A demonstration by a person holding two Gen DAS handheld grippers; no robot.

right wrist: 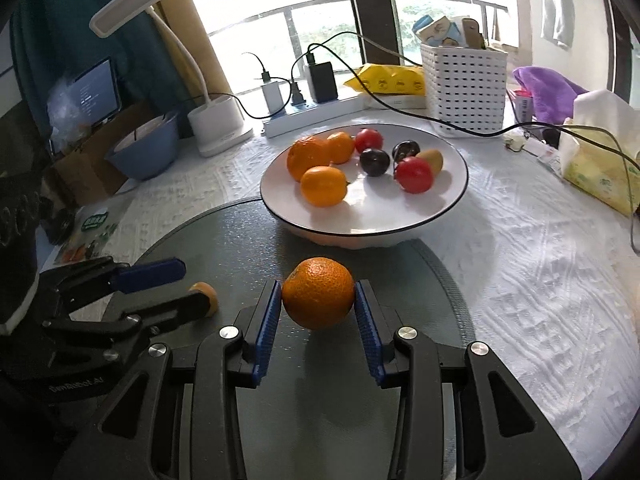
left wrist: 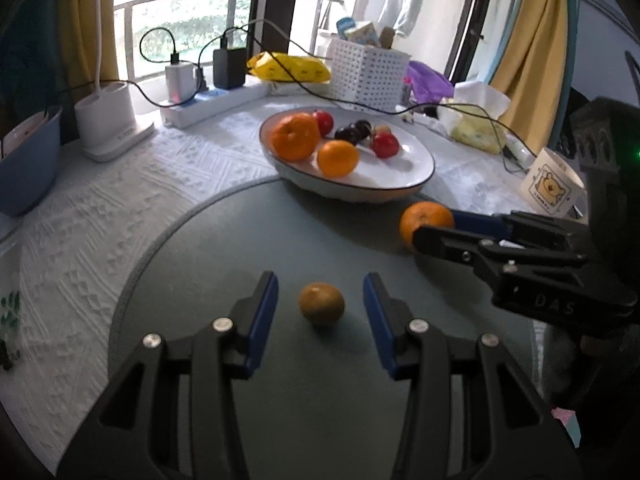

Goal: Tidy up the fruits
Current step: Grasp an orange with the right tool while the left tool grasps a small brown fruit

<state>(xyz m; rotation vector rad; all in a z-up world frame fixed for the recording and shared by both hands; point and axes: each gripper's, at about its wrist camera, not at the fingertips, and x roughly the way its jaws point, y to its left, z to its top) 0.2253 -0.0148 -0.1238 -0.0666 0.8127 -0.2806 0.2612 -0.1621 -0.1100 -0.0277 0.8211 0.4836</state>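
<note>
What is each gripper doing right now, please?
Left gripper: open, fingers either side of the kiwi, not touching.
Right gripper: closed on the orange.

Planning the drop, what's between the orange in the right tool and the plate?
Only bare gray mat between the orange and the plate, seen in the right wrist view.

From the right wrist, the left claw hides most of the brown fruit
</note>
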